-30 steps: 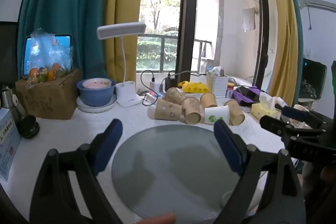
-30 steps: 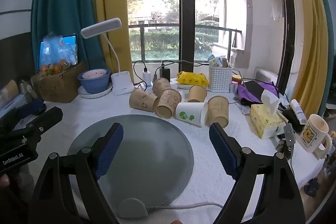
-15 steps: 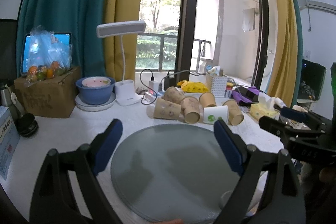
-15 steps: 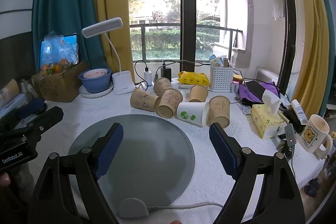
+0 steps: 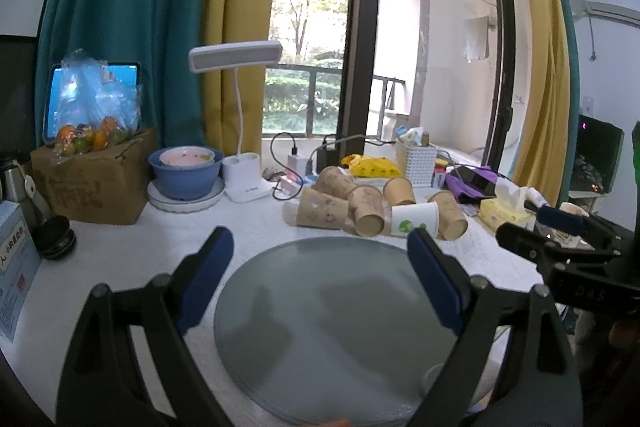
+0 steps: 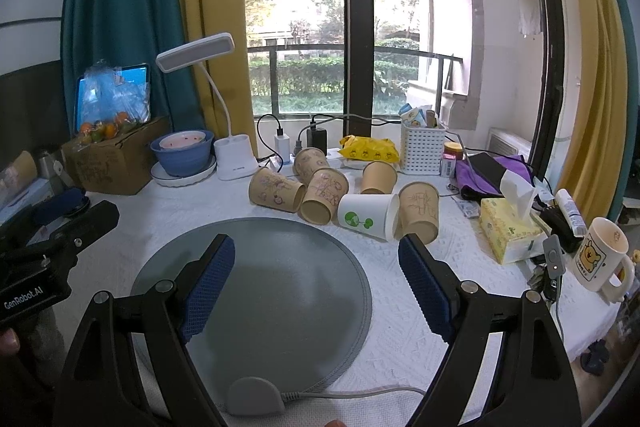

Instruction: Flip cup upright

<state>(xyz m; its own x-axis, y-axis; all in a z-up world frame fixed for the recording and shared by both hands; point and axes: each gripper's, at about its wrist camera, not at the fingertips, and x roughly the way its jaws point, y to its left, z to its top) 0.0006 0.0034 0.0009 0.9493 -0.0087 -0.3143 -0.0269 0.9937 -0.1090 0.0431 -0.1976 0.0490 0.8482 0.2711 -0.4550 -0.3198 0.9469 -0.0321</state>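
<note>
— Where's the cup?
— White cup (image 6: 366, 217) lies on its side beyond the grey mat (image 6: 280, 279); right gripper (image 6: 316, 279) and left gripper (image 5: 320, 275) spread wide, empty.
— Advice?
— Pinch mid-wall gently — paper crushes.

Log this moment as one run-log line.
left gripper: open, empty | right gripper: open, empty | paper cups: lying on sides, untouched | stage: pre-grasp

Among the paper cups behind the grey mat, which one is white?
The white cup with the green print, lying on its side between two brown cups; every other paper cup is brown.
</note>
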